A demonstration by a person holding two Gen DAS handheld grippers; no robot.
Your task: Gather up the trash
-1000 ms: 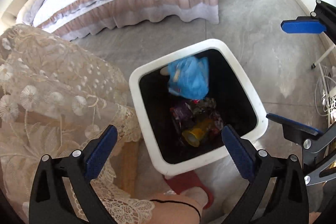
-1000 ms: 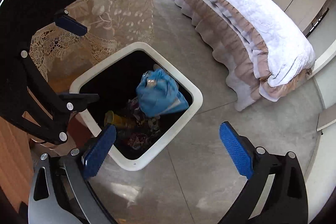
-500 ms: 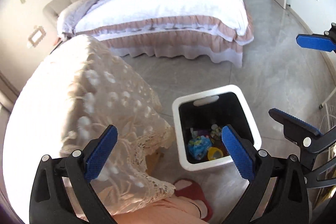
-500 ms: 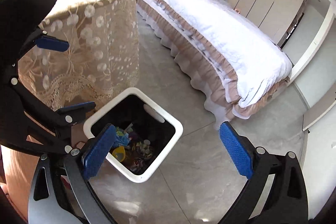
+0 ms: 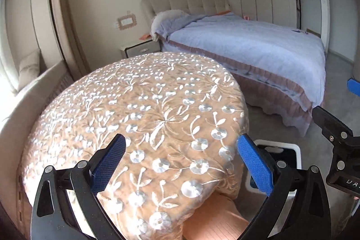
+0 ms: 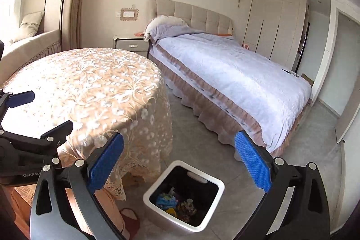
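Note:
A white square trash bin [image 6: 210, 180] stands on the floor beside the round table; inside it lie a blue bag [image 6: 165, 199] and several colourful wrappers [image 6: 186, 206]. In the left wrist view only a corner of the bin [image 5: 294, 150] shows behind the right finger. My left gripper [image 5: 180, 163] is open and empty, raised over the near edge of the lace-covered table [image 5: 139, 109]. My right gripper [image 6: 180, 162] is open and empty, held high above the bin. The left gripper also shows at the left edge of the right wrist view [image 6: 33, 114].
The round table with its lace cloth [image 6: 90, 84] stands left of the bin. A bed [image 6: 225, 73] with a pale blue cover fills the right. A nightstand [image 6: 130, 43] sits by the headboard. A person's leg and red slipper [image 6: 130, 219] are beside the bin.
Both grippers have risen and tilted up from looking down into the bin to looking across the room. The blue bag has dropped to the bottom of the bin. Both stay open.

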